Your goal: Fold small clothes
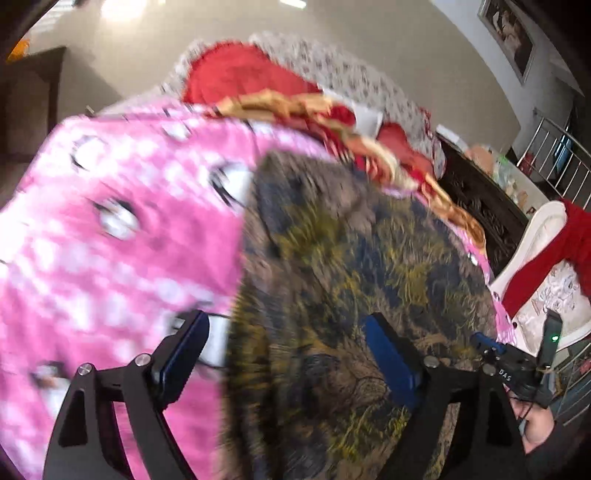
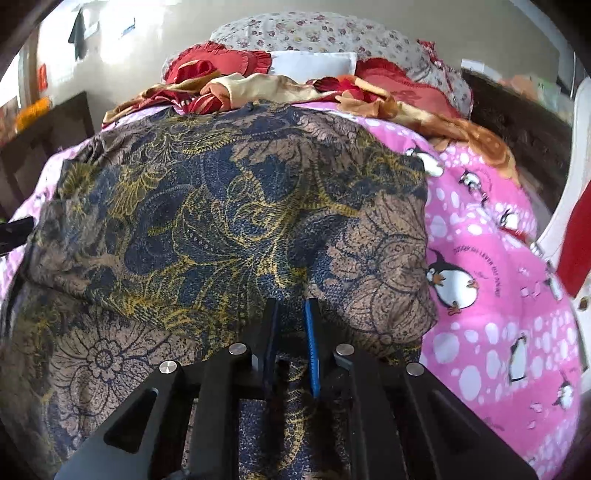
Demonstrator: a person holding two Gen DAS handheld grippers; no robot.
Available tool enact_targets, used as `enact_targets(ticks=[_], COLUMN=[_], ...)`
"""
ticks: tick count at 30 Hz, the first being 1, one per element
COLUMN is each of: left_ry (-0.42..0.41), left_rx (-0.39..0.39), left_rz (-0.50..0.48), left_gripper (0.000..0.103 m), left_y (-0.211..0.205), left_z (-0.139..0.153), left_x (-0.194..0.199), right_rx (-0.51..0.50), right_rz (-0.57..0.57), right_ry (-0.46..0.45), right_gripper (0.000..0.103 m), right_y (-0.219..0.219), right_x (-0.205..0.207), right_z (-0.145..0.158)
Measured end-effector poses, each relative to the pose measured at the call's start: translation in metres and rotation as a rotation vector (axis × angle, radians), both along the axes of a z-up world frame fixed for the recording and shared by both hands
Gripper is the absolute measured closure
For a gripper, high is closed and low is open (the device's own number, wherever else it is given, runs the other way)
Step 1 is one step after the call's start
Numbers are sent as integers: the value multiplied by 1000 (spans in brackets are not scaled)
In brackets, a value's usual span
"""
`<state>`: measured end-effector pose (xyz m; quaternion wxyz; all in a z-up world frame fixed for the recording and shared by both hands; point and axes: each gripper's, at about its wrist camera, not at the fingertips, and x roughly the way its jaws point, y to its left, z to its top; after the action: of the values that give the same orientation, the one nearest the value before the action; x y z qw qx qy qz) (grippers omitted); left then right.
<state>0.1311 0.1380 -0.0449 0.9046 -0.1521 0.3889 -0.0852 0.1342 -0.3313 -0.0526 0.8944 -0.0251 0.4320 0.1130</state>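
A dark blue, brown and yellow floral garment (image 2: 221, 221) lies spread on a pink penguin-print bedspread (image 2: 491, 295). My right gripper (image 2: 291, 310) is shut on a fold of this garment at its near edge. In the blurred left wrist view the same garment (image 1: 351, 295) fills the right half, with the bedspread (image 1: 110, 240) to its left. My left gripper (image 1: 288, 332) is open and empty, its jaws wide apart just above the garment's left edge. The right gripper (image 1: 517, 362) and the hand holding it show at the lower right there.
Red and gold cloths (image 2: 258, 88) and a floral pillow (image 2: 314, 33) are piled at the far end of the bed. A white chair with a red cloth (image 1: 546, 266) stands right of the bed. Dark wooden furniture (image 2: 44, 147) stands at the left.
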Motion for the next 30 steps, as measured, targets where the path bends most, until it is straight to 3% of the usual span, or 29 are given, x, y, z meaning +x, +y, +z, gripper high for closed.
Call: enact_targets(ticks=[3,7,9,11,12,15,18,21,23,25,27,30], left_ry=[-27,-24,31,113,58,82,15,8,68,195,195,238], left_rx=[12,-17,37,110,124,128,125,133,159,152,241,298], left_rz=[-13,-104,-118,-105,-95,-91,-87,-86,-72,-65,-105,-129], left_gripper=[15,41,46,63,62,60,55,48,42,39,35,33], left_y=[-7,-53,-74,-82,-83,-88,-91,-97,-98,-93,-104,-113], left_z=[15,16,-5,-38,-37,-26,-6,-3,-14,-36,-31,-23], left_x=[-6,2,12,25,20,19,13,22,39,54,58,62], right_rx=[32,47,39,30,19,-43,-3,22,17,5,-32,30], right_rz=[3,4,4,6,9,-40,-49,-21,-9,-10,-36,-70], right_ry=[1,1,1,7,14,32,-46,-73,-86,-56,57,86], right_gripper=[78,78,78,78,78,78,77,77,76,75,75,75], right_y=[-4,-6,-5,-5,-4,4,21,46,63,72,73,65], right_x=[1,0,0,-1,0,-2,-6,8,24,43,64,69], right_z=[-1,2,2,2,3,18,45,59,60,48,22,18])
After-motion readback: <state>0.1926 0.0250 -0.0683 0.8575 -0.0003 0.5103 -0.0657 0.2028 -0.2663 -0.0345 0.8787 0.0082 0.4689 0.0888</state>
